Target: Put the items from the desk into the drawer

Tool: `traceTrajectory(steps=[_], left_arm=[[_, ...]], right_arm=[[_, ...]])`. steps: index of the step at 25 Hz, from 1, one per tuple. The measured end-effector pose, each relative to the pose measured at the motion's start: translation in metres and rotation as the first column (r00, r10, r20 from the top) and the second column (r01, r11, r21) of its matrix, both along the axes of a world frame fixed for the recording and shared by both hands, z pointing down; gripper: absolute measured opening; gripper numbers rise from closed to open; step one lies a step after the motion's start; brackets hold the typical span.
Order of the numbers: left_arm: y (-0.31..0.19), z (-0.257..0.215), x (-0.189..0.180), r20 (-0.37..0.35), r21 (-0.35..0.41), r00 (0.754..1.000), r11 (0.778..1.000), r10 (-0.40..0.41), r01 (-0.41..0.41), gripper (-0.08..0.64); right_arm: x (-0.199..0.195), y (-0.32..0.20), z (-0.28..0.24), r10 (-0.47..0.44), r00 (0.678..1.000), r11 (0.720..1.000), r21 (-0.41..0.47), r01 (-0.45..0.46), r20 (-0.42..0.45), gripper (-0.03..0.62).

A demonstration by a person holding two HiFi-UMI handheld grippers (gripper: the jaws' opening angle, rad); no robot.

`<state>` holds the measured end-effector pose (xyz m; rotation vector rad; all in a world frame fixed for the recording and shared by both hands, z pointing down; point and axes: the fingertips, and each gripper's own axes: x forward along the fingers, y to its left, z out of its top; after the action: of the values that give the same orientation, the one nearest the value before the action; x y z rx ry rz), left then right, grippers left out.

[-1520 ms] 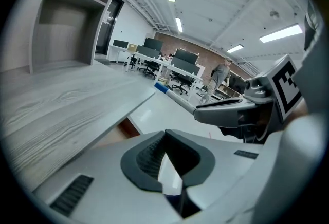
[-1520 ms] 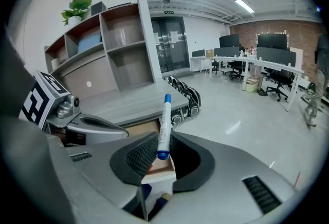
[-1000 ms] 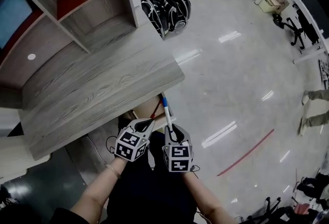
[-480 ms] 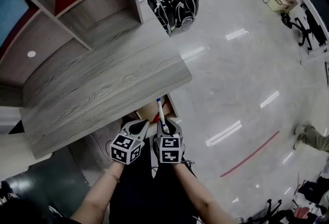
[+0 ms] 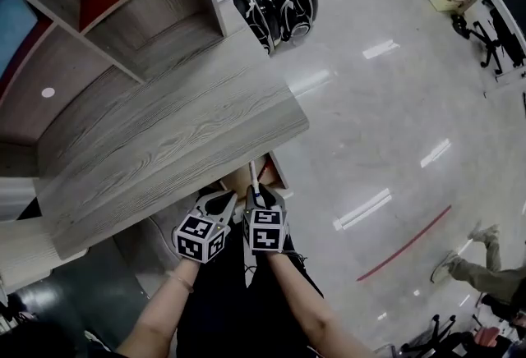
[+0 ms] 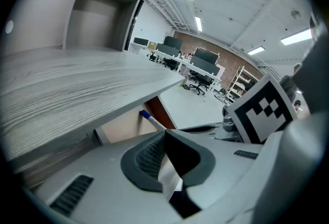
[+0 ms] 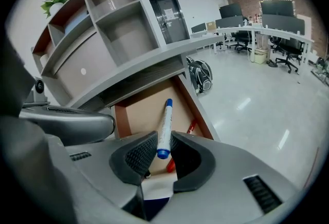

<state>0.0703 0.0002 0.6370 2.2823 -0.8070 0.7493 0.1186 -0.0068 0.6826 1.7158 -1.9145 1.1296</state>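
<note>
The right gripper point(image 7: 160, 152) is clamping a white, blue-capped marker point(image 7: 164, 125) near its lower end, the barrel reaching out over the open drawer point(image 7: 134, 115) beneath the front edge of the desk point(image 5: 164, 135). A red pen point(image 7: 191, 127) is lying by the drawer's right wall. The left gripper point(image 6: 165, 153) is waiting alongside, jaws together, empty. Risk: if released too high or off-line, the marker could strike the drawer wall and bounce to the floor.

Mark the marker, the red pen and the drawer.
marker point(image 7: 164, 124): right gripper view, white barrel.
red pen point(image 7: 192, 125): right gripper view, visible shaft.
drawer point(image 7: 138, 117): right gripper view, bare floor.
</note>
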Motion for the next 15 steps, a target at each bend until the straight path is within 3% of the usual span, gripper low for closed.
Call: traceTrajectory(steps=[8, 15], left_arm=[[-0.001, -0.001, -0.001, -0.002, -0.008, 1.000, 1.000, -0.007, 0.007, 0.028], [-0.009, -0.005, 0.001, -0.018, 0.000, 1.000, 1.000, -0.020, 0.020, 0.028]], right_arm=[[-0.013, -0.008, 0.002, -0.039, 0.995, 0.999, -0.019, 0.041, 0.090, 0.134], [-0.009, -0.009, -0.001, -0.049, 0.994, 0.998, -0.020, 0.051, 0.099, 0.149]])
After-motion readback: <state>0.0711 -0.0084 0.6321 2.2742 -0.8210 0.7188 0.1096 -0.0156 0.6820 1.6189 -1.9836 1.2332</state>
